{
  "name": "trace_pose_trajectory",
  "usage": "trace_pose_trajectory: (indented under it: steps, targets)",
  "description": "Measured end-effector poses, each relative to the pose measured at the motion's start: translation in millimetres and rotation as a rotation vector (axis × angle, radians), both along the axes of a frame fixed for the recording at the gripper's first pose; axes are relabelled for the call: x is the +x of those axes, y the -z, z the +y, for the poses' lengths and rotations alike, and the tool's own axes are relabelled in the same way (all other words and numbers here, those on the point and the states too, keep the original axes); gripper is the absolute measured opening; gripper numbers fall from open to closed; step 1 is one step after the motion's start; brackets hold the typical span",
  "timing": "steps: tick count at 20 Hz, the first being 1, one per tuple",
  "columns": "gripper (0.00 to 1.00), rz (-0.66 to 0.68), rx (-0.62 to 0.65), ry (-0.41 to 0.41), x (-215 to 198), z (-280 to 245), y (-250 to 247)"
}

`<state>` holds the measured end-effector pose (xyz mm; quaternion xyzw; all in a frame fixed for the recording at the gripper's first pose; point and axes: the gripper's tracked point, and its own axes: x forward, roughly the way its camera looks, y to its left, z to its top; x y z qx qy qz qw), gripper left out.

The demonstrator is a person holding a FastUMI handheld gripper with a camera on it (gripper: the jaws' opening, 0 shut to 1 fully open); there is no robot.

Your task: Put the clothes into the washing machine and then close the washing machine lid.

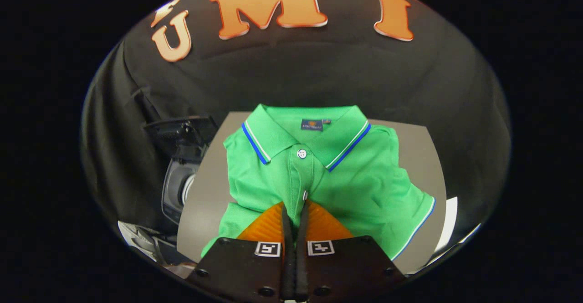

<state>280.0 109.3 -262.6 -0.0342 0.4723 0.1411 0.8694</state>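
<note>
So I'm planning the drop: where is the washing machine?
The washing machine stands beside the table, left of the green polo shirt, its lid up.

A green polo shirt (319,175) lies folded, collar up, on the grey counter (205,193) in the middle of the frame. At the bottom centre, the hand-held gripper (295,212) has its fingers nearly together, tips over the shirt's placket. The washing machine (180,175) sits at centre left, lid raised.
</note>
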Motion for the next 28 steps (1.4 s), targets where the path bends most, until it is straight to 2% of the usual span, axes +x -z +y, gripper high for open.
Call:
trace_pose_trajectory:
  steps: [2,6,9,15,20,24,28]
  targets:
    - [0.08,-0.131,0.064,0.033,2,-6,-6]
    - [0.08,-0.337,0.218,0.165,9,-11,-19]
    - [0.08,-0.486,0.288,0.185,11,-15,-38]
    - [0.08,-0.748,0.387,0.179,13,-22,-104]
    - [0.07,-0.877,0.387,0.151,6,2,-163]
    - [0.07,-0.945,0.42,0.114,-41,61,-228]
    - [0.07,-0.976,0.428,0.029,-61,126,-249]
